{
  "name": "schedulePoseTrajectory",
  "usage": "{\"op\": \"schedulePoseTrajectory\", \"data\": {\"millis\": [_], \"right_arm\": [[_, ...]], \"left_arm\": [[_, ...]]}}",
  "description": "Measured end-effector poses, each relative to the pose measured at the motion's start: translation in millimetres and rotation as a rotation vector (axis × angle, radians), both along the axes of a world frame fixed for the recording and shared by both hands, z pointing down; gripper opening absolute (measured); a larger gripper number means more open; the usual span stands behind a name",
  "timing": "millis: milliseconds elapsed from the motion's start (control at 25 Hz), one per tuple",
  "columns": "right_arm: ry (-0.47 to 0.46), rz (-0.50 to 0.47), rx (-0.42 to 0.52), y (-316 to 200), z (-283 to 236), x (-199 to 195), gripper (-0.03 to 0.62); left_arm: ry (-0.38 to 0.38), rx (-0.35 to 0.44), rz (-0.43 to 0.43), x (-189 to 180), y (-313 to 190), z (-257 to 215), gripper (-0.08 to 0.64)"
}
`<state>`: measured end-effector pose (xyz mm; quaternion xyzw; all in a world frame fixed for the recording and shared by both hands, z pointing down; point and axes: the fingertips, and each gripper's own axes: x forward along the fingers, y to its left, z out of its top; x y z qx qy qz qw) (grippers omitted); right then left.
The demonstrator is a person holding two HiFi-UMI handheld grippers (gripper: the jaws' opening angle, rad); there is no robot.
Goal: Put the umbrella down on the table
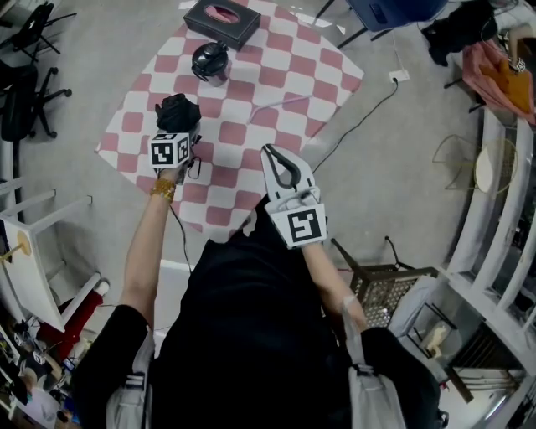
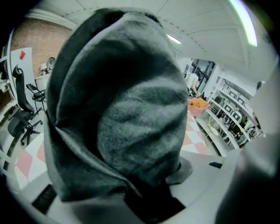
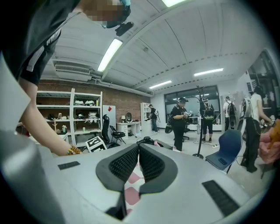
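Note:
A folded black umbrella [image 1: 177, 111] sits between the jaws of my left gripper [image 1: 177, 127], held over the left part of the pink-and-white checked table [image 1: 276, 75]. Its dark grey fabric [image 2: 127, 113] fills the left gripper view and hides that gripper's jaws. My right gripper [image 1: 272, 154] hovers at the table's near edge, to the right of the umbrella and apart from it. It is shut [image 3: 139, 151], with its ribbed pads together and nothing between them.
At the table's far end lie a black tissue box [image 1: 222, 21] and a round black object [image 1: 209, 61]. A thin white cable [image 1: 276, 102] crosses the cloth. A mesh stool [image 1: 381, 289] stands at right, with white shelving [image 1: 502, 209] beyond. People stand in the room [image 3: 180, 118].

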<state>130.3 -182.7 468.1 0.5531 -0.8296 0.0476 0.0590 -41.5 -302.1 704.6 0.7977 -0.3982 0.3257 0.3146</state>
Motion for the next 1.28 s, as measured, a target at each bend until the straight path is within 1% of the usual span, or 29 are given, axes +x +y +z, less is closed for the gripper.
{"op": "schedulePoseTrajectory", "data": {"millis": [160, 360, 480, 680, 800, 920, 1080, 1280], "right_arm": [[0.003, 0.0, -0.002, -7.5, 0.4, -1.9, 0.018], [0.01, 0.004, -0.016, -12.0, 7.5, -3.9, 0.018], [0.015, 0.003, -0.021, -14.6, 9.9, -5.2, 0.018], [0.018, 0.01, -0.04, -18.5, 13.0, -4.7, 0.018], [0.03, 0.009, -0.048, -20.8, 15.2, -3.6, 0.018], [0.018, 0.015, -0.036, -23.1, 14.1, -4.8, 0.018], [0.033, 0.008, -0.057, -21.8, 18.0, -7.4, 0.018], [0.053, -0.008, -0.061, -22.0, 20.2, -10.0, 0.018]], "left_arm": [[-0.014, -0.02, -0.01, -1.1, -11.8, 12.8, 0.213], [0.001, -0.065, -0.043, -3.1, -24.9, 26.8, 0.216], [0.003, -0.082, -0.048, -1.9, -29.9, 33.5, 0.218], [-0.014, -0.092, -0.054, 1.5, -35.6, 45.0, 0.222], [-0.024, -0.07, -0.058, 2.9, -41.0, 48.4, 0.227], [-0.035, -0.05, -0.065, 1.6, -45.5, 50.4, 0.229], [-0.036, -0.073, -0.055, 2.6, -45.0, 55.9, 0.23], [-0.038, -0.088, -0.023, 4.5, -44.4, 55.6, 0.243]]}}
